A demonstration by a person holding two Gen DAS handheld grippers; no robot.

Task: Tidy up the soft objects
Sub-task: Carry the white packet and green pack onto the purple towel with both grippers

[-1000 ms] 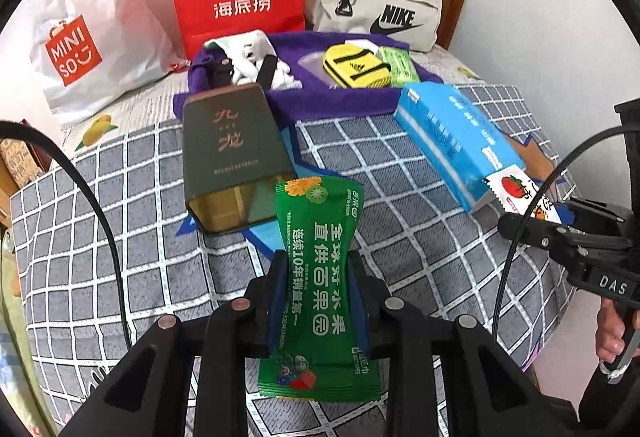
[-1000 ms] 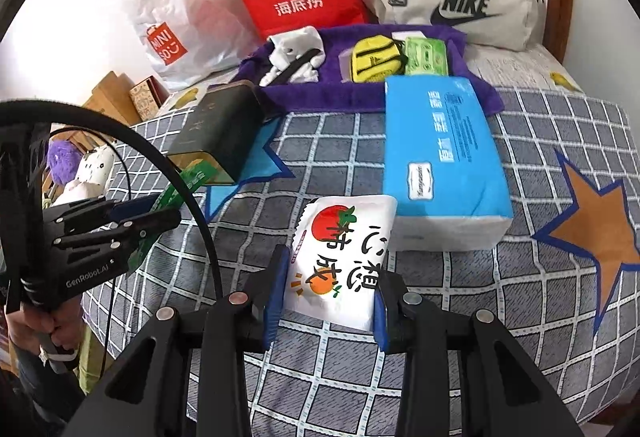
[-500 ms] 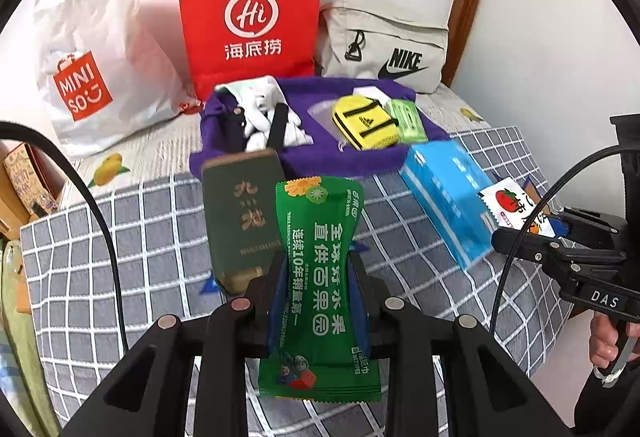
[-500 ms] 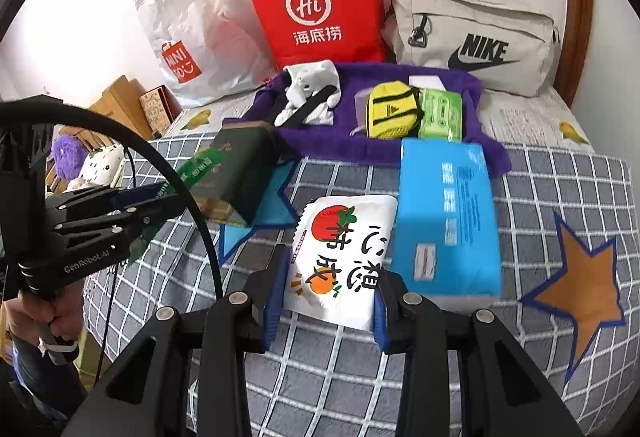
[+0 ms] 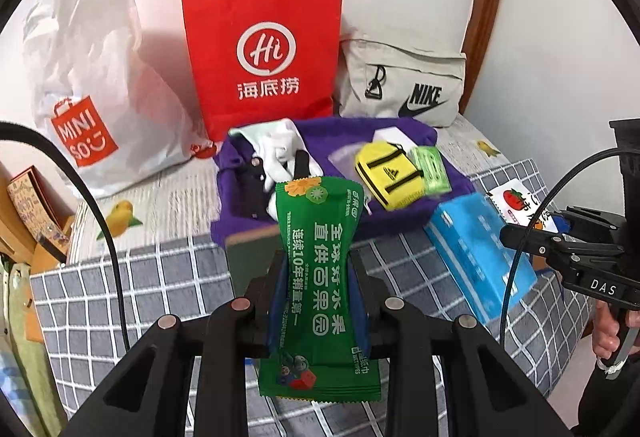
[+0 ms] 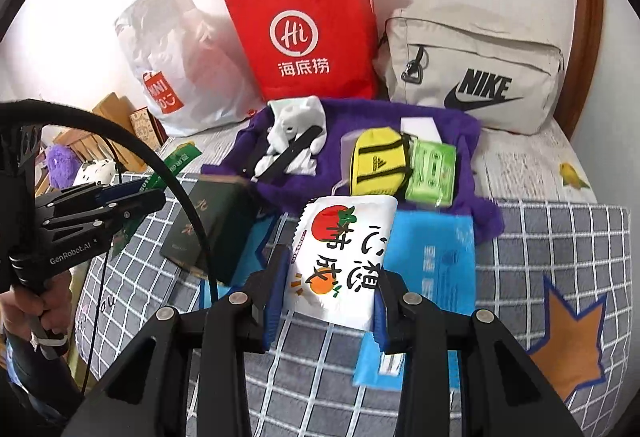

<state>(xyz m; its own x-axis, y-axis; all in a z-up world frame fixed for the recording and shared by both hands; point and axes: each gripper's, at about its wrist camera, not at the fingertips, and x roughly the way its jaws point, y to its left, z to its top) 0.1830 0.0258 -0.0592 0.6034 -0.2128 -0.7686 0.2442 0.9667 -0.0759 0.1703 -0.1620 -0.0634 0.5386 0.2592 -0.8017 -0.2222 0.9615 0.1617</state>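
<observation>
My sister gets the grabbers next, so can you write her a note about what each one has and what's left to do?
Left gripper: shut on the green wet-wipes pack, lifted off the bed.
Right gripper: shut on the white tissue pack, also in the air.
Purple tray at the back holds the white socks, yellow pouch and light green pack.
Left on the checked blanket: blue tissue pack, dark green box.
Likely next: put both held packs in the tray.

Both grippers are showing black linkage arms with silver screws and blue pads; left gripper (image 5: 318, 301) trailing black cable; right gripper (image 6: 330, 297) likewise.
</observation>
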